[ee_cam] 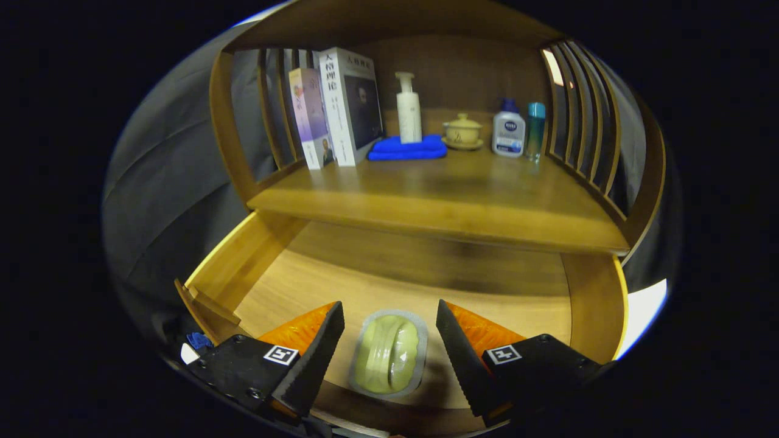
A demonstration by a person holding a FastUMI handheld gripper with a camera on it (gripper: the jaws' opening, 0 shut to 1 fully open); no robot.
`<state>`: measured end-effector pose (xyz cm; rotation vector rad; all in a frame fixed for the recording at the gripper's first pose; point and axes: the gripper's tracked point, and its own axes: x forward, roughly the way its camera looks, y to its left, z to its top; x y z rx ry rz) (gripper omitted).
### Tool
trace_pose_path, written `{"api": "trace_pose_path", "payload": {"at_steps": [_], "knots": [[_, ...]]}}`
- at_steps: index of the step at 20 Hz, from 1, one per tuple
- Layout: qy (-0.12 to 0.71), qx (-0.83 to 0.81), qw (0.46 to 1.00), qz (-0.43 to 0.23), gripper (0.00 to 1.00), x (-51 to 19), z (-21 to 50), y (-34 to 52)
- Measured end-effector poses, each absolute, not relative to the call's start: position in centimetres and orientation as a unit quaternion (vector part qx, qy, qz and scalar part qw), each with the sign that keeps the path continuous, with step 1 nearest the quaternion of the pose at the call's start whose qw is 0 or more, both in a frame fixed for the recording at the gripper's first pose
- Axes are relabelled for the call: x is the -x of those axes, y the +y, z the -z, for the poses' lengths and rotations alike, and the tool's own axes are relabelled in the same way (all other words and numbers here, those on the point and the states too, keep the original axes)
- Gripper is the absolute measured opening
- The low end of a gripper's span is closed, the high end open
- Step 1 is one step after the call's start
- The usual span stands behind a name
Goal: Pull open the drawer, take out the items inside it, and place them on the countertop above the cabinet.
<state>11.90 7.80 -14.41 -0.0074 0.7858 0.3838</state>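
The wooden drawer (243, 267) stands pulled out below the countertop (438, 201) of the cabinet. On the drawer's floor lies a pale green item in a clear rounded tray (388, 353). My gripper (389, 313) is open above the drawer, and the tray sits between its two fingers with a gap on each side. Neither finger touches it.
On the countertop's back stand two books (335, 109), a white pump bottle (408, 109) on a folded blue cloth (406, 149), a small lidded pot (462, 131), a white bottle (508, 131) and a teal bottle (535, 129). Slatted wooden sides (578, 115) close both ends.
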Motion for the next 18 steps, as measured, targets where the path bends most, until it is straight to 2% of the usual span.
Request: {"api": "trace_pose_path", "payload": {"at_steps": [7, 12, 15, 17, 18], "knots": [[0.46, -0.013, 0.87, -0.179, 0.94, -11.9, 16.9, 7.2], [0.474, 0.002, 0.861, -0.184, 0.79, -11.3, 18.2, 7.3], [0.472, 0.004, 0.861, -0.187, 0.51, -11.2, 18.3, 7.6], [0.457, 0.001, 0.868, -0.196, 0.5, -11.4, 18.2, 8.1], [0.453, 0.007, 0.871, -0.192, 0.41, -11.2, 18.1, 7.7]]}}
